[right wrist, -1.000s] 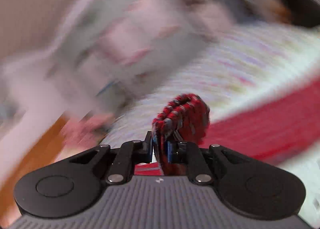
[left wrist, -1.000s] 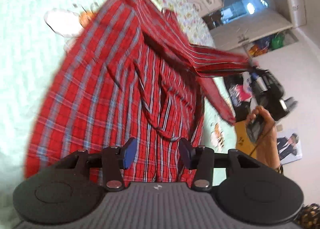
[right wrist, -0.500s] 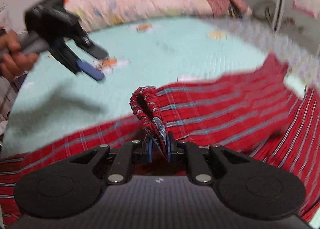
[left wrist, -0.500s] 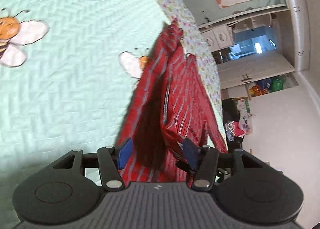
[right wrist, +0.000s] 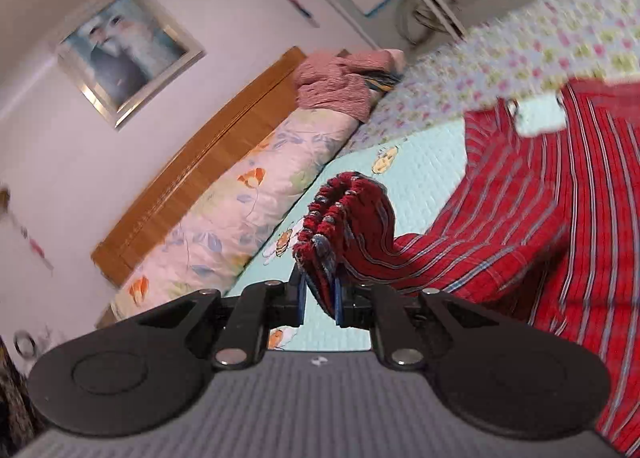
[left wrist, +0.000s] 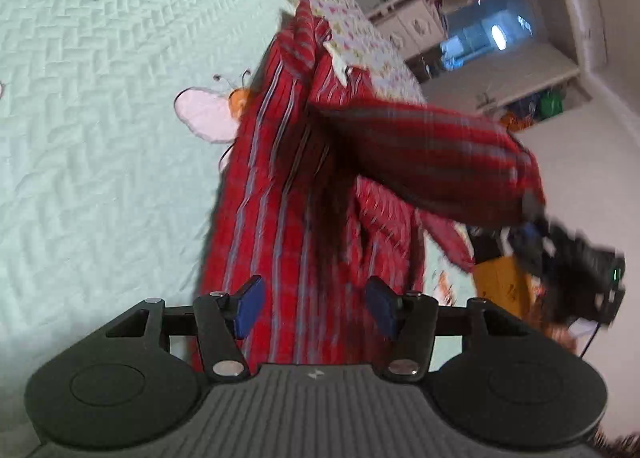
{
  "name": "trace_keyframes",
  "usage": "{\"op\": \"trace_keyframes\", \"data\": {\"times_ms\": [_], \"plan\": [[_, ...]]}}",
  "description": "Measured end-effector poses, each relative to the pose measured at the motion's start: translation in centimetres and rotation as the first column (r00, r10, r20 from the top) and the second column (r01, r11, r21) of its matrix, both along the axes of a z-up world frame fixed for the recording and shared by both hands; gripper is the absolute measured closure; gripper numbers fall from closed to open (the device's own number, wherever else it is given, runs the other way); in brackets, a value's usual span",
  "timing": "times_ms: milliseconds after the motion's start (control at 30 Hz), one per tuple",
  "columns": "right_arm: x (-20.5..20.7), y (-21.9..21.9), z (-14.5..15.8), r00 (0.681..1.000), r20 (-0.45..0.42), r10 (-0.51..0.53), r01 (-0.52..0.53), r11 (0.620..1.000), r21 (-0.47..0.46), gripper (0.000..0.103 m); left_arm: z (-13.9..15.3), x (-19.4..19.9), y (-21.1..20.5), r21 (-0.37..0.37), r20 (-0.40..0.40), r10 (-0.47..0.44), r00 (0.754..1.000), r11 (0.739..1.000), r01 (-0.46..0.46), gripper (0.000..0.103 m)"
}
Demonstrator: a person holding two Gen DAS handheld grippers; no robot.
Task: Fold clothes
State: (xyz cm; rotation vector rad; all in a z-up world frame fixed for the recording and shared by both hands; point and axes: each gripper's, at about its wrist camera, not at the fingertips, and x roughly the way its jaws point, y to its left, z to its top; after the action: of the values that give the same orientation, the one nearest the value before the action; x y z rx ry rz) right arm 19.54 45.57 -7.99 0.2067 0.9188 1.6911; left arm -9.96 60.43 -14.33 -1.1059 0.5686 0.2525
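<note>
While lifted, red plaid garment (right wrist: 344,218) between right jaws

My feeds are evenly lit by soft indoor light. On the left wrist view a bright window (left wrist: 496,32) glares white, the cloth (left wrist: 280,194) smears with motion blur, and it casts a dark shadow in its fold. On the right wrist view the far bedspread (right wrist: 532,42) streaks. Fisheye bends both pictures at the edges.

You have a mint quilted bedspread (left wrist: 100,162), a floral bolster (right wrist: 224,226), a wooden headboard (right wrist: 192,174) and a framed picture (right wrist: 124,54).
</note>
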Motion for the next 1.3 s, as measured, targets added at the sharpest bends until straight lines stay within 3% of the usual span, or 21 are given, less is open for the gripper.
{"op": "trace_keyframes", "data": {"times_ms": [67,133,167,233,333,433,533,567,633,700,767,867,1000,1100,1167,1300], "plan": [[-1.0,0.2,0.0,0.997,0.051,0.060,-0.059,0.998,-0.028,0.088,-0.3,-0.2,0.4,-0.023,0.005,0.032,0.999,0.999,-0.032,0.044],[-3.2,0.4,-0.4,0.975,0.160,0.152,-0.138,0.986,-0.095,0.088,-0.8,-0.5,0.5,-0.041,-0.005,0.051,0.999,0.998,-0.052,0.043],[-4.6,0.5,-0.8,0.951,0.226,0.210,-0.182,0.974,-0.136,0.088,-1.2,-0.6,0.5,-0.051,-0.013,0.055,0.998,0.997,-0.056,0.042],[-8.6,0.9,-2.5,0.854,0.371,0.364,-0.289,0.926,-0.244,0.088,-2.1,-0.7,0.6,-0.084,-0.027,0.066,0.997,0.994,-0.068,0.042],[-12.8,1.3,-7.0,0.750,0.400,0.527,-0.400,0.843,-0.361,0.087,-3.1,-0.3,0.6,-0.119,-0.031,0.080,0.996,0.989,-0.083,0.042],[-14.6,1.4,-9.6,0.696,0.427,0.578,-0.397,0.805,-0.441,0.079,-3.0,0.7,0.6,-0.097,-0.035,0.066,0.997,0.993,-0.070,0.042],[-13.2,1.1,-9.0,0.767,0.338,0.545,-0.385,0.813,-0.438,0.064,-2.7,1.7,0.5,-0.051,-0.043,0.036,0.998,0.998,-0.038,0.042],[-12.0,0.8,-8.5,0.814,0.281,0.509,-0.375,0.829,-0.416,0.052,-2.6,2.2,0.4,-0.035,-0.051,0.021,0.998,0.999,-0.023,0.042],[-9.5,0.0,-7.4,0.892,0.163,0.422,-0.342,0.864,-0.369,0.043,-2.9,3.1,0.0,-0.008,-0.068,-0.011,0.998,1.000,0.011,0.042],[-6.4,-1.0,-6.1,0.960,0.068,0.273,-0.243,0.926,-0.290,0.042,-3.4,3.8,-0.3,0.008,-0.081,-0.033,0.996,0.999,0.034,0.042],[-3.1,-1.5,-5.1,0.996,0.005,0.088,-0.085,0.973,-0.215,0.033,-4.2,4.3,-0.4,0.011,-0.094,-0.050,0.994,0.999,0.052,0.042],[2.0,-0.2,-4.8,0.980,-0.048,-0.192,0.182,0.970,-0.163,0.023,-4.8,4.8,-0.7,0.023,-0.105,-0.068,0.992,0.997,0.071,0.042],[7.7,5.0,-7.5,0.942,-0.052,-0.332,0.320,0.932,-0.169,0.022,-5.0,4.8,-0.8,0.040,-0.101,-0.076,0.992,0.996,0.080,0.042],[10.6,8.6,-10.4,0.913,-0.106,-0.393,0.367,0.907,-0.207,0.022,-5.3,4.6,-0.8,0.032,-0.090,-0.080,0.993,0.996,0.083,0.042],[11.8,11.0,-11.7,0.913,-0.171,-0.371,0.334,0.919,-0.208,0.022,-5.4,4.5,-0.8,0.029,-0.084,-0.083,0.993,0.996,0.086,0.042],[11.8,15.5,-12.1,0.944,-0.139,-0.298,0.263,0.938,-0.227,0.021,-5.4,4.4,-0.9,0.022,-0.070,-0.086,0.994,0.996,0.088,0.040]]}}
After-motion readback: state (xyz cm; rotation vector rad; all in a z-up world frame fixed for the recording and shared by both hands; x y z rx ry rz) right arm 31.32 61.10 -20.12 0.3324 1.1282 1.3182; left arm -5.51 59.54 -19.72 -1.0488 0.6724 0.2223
